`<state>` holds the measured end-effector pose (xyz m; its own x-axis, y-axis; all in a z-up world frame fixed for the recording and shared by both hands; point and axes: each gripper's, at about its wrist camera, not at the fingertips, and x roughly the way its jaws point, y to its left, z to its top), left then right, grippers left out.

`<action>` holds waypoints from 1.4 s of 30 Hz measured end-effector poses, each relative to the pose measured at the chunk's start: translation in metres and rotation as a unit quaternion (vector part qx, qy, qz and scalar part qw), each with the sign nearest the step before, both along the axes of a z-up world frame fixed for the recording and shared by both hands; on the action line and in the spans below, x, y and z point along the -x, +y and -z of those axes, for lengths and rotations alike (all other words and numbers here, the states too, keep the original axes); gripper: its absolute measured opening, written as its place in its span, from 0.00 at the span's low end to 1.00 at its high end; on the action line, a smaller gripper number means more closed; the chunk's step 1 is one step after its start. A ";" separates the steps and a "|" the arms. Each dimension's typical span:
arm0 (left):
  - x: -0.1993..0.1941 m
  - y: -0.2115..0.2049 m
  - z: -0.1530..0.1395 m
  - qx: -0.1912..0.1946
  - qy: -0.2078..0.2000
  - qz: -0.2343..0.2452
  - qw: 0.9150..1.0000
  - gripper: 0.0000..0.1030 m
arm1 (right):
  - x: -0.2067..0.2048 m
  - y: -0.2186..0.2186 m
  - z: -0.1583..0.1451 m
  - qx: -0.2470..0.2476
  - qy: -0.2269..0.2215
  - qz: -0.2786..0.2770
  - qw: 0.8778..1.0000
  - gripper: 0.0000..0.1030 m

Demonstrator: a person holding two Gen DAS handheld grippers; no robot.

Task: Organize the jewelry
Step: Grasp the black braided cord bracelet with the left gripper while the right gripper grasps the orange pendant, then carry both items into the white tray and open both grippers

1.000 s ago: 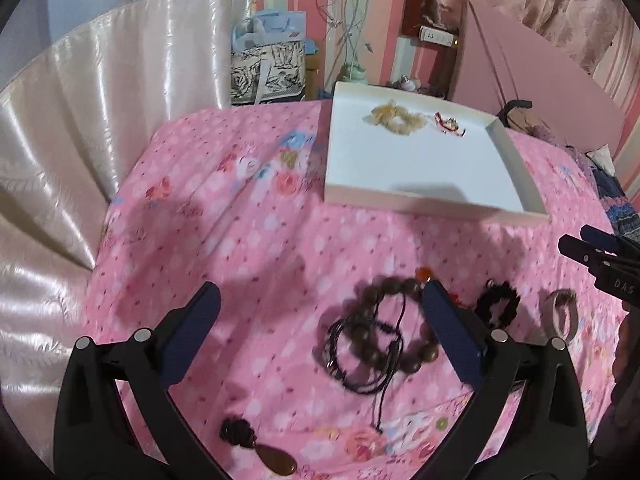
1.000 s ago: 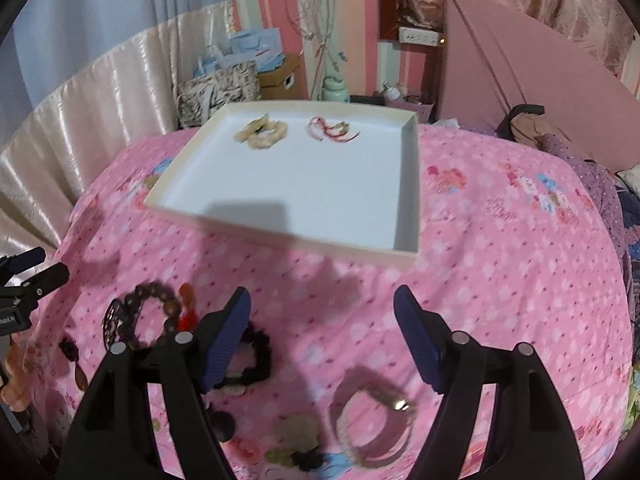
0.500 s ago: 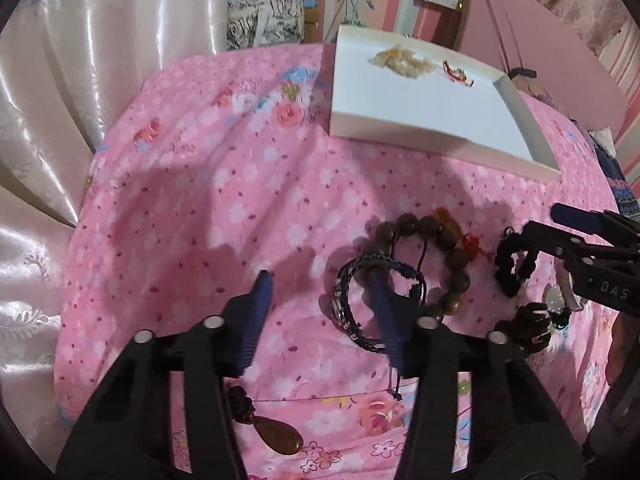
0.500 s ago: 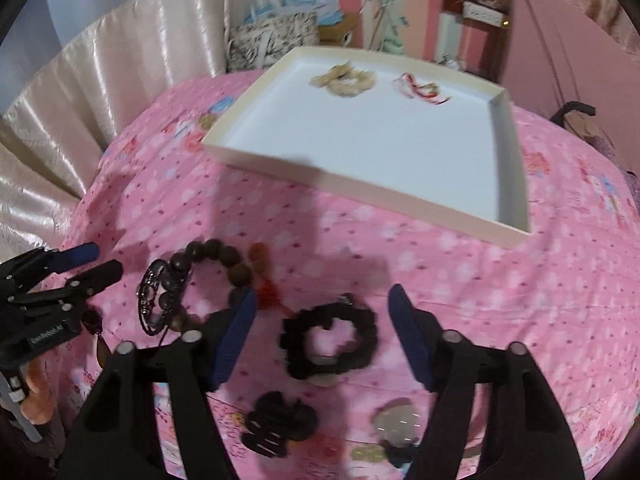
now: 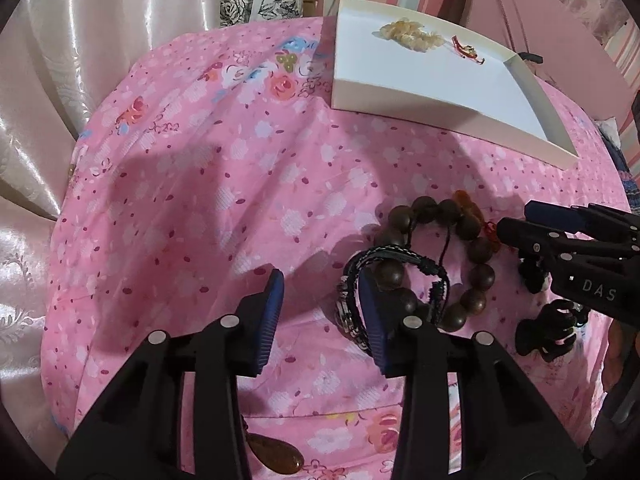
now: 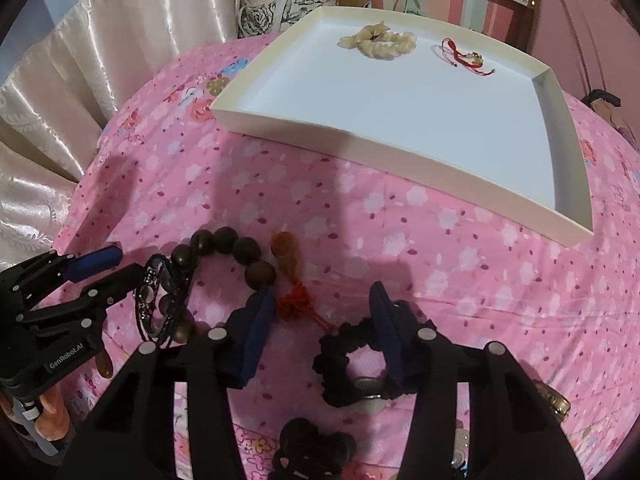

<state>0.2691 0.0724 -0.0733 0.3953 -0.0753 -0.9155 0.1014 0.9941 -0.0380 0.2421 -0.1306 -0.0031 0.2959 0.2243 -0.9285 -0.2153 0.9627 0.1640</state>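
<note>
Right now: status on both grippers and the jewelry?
Left gripper open, low beside black cord bracelet. Right gripper open, one finger inside black scrunchie. White tray holds two pieces. Wooden bead bracelet overlaps the cord bracelet.

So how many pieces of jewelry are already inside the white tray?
2. A pale cream beaded piece lies near the far edge of the white tray, and a red cord bracelet lies just right of it. None appear hidden.
</note>
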 end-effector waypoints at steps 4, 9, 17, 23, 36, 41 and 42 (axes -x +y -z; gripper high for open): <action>-0.005 -0.001 0.006 0.000 0.008 -0.001 1.000 0.33 | -0.003 0.002 0.009 0.002 0.009 -0.003 1.000 0.41; -0.006 -0.003 0.011 -0.001 0.010 0.003 1.000 0.33 | -0.004 0.007 0.016 0.016 0.006 -0.008 1.000 0.41; -0.010 -0.006 0.016 -0.001 0.014 0.008 1.000 0.15 | -0.005 0.005 0.014 0.038 -0.015 -0.007 0.999 0.13; -0.010 -0.013 0.016 -0.022 0.008 0.011 1.000 0.10 | -0.004 0.007 0.011 0.047 -0.027 -0.017 0.998 0.10; -0.009 -0.008 -0.025 -0.022 -0.040 0.002 0.999 0.10 | -0.009 -0.019 -0.019 0.016 -0.062 0.002 0.998 0.10; -0.017 -0.017 -0.045 -0.021 -0.060 0.006 0.998 0.10 | -0.011 -0.032 -0.040 0.008 -0.083 0.012 0.996 0.10; -0.020 -0.020 -0.052 -0.018 -0.065 0.008 0.998 0.10 | -0.012 -0.034 -0.044 0.007 -0.087 0.015 0.996 0.10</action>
<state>0.2886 0.0527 -0.0218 0.5096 -0.0505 -0.8589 0.1185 0.9929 0.0119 0.2546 -0.1648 0.0409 0.4592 0.1996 -0.8656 -0.2102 0.9712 0.1124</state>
